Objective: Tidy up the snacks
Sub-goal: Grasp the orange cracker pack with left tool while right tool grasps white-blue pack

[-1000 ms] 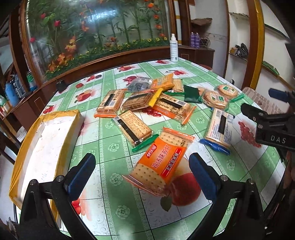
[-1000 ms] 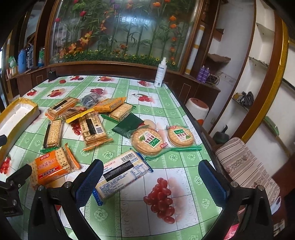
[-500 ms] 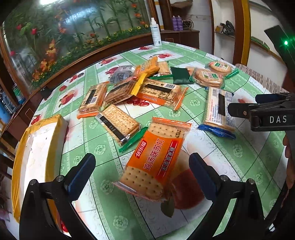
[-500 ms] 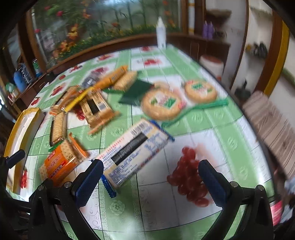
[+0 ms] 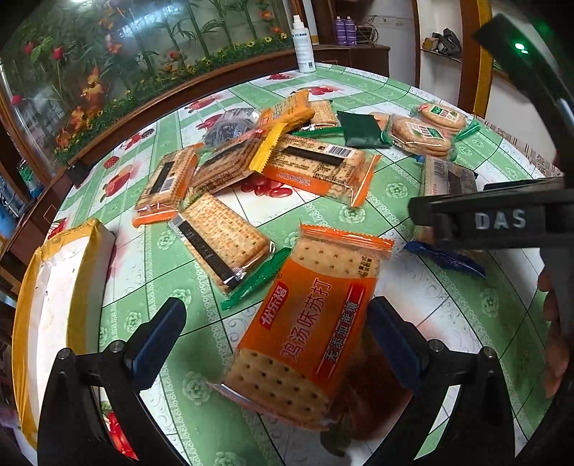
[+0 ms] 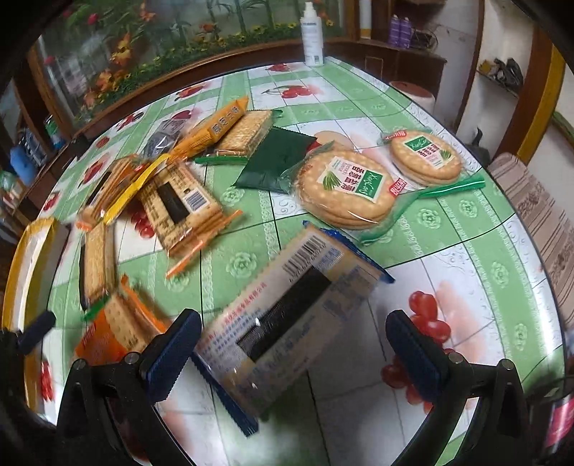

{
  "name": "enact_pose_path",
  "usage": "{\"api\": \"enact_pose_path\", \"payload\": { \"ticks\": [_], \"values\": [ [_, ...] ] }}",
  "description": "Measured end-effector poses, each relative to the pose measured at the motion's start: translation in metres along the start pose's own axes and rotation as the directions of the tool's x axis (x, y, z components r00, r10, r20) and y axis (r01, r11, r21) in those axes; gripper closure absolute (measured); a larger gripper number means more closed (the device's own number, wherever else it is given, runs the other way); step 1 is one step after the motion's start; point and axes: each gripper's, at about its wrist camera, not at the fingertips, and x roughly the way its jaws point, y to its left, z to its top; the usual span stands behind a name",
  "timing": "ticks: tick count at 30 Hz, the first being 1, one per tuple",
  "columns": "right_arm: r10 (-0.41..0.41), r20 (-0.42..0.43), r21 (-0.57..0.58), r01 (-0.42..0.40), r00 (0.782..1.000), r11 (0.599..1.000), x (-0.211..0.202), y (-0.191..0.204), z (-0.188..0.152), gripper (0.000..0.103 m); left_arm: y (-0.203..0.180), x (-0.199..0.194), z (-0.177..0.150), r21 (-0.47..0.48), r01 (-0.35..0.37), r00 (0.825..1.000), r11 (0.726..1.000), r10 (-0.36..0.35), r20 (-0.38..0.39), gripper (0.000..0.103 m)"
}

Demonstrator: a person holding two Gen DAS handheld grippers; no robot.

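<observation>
The left gripper [image 5: 274,331] hangs with its jaws spread wide on either side of the orange soda-cracker packet [image 5: 306,324], which lies flat on the green fruit-print tablecloth [image 5: 394,186] at the near edge of the table, neither pad touching the wrapper. The right gripper [image 6: 290,346] is likewise wide open, straddling the near end of the blue-edged cracker packet [image 6: 290,319], which lies barcode side up just right of the orange one. To take each packet well, I would lower the pads level with the packet's long sides and close across the narrow width, gently, since the crackers inside look brittle and the film is slippery. Farther out, a loose heap of clear-wrapped cracker packs [image 5: 222,243], a dark green sachet [image 6: 276,161] and two packs of round scallion biscuits [image 6: 344,193] lie scattered mid-table, with a white spray bottle [image 6: 311,34] at the far edge. At the left edge sits a shallow white box with yellow-taped rims [image 5: 53,286], probably where the snacks go; what shows of its interior holds nothing.
</observation>
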Motion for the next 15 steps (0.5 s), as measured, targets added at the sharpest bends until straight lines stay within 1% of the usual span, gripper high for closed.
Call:
{"api": "enact_pose_path", "payload": {
  "ticks": [1, 5, 8, 10, 13, 14, 15],
  "values": [
    [0.008, -0.018, 0.008, -0.008, 1.0, 1.0, 0.004, 0.0, 0.001, 0.0, -0.001, 0.001, 0.0, 0.001, -0.003, 1.0, 1.0, 0.003, -0.003, 0.002],
    [-0.03, -0.016, -0.008, 0.03, 0.999, 1.0, 0.012, 0.01, 0.005, 0.0, -0.005, 0.005, -0.001, 0.006, -0.014, 1.0, 1.0, 0.014, -0.016, 0.002],
    [-0.075, -0.019, -0.049, 0.074, 0.997, 0.996, 0.018, 0.018, 0.008, 0.0, -0.007, 0.007, -0.001, 0.003, -0.02, 1.0, 1.0, 0.02, -0.019, 0.002],
    [-0.073, -0.012, -0.072, 0.072, 0.997, 0.995, 0.019, 0.018, 0.007, 0.0, -0.006, 0.007, 0.001, -0.007, -0.019, 1.0, 1.0, 0.018, -0.024, 0.002],
    [-0.061, -0.001, -0.095, 0.06, 0.998, 0.994, 0.015, 0.015, 0.006, 0.006, -0.005, 0.008, 0.0, -0.024, -0.015, 1.0, 1.0, 0.014, -0.027, 0.002],
    [-0.054, 0.001, -0.098, 0.054, 0.999, 0.994, 0.013, 0.012, 0.005, 0.01, -0.005, 0.008, 0.0, -0.028, -0.016, 1.0, 0.999, 0.015, -0.026, 0.002],
    [-0.052, 0.006, -0.103, 0.052, 0.999, 0.993, 0.011, 0.01, 0.005, 0.018, -0.006, 0.007, -0.001, -0.033, -0.017, 1.0, 0.999, 0.016, -0.023, 0.002]
  ]
}}
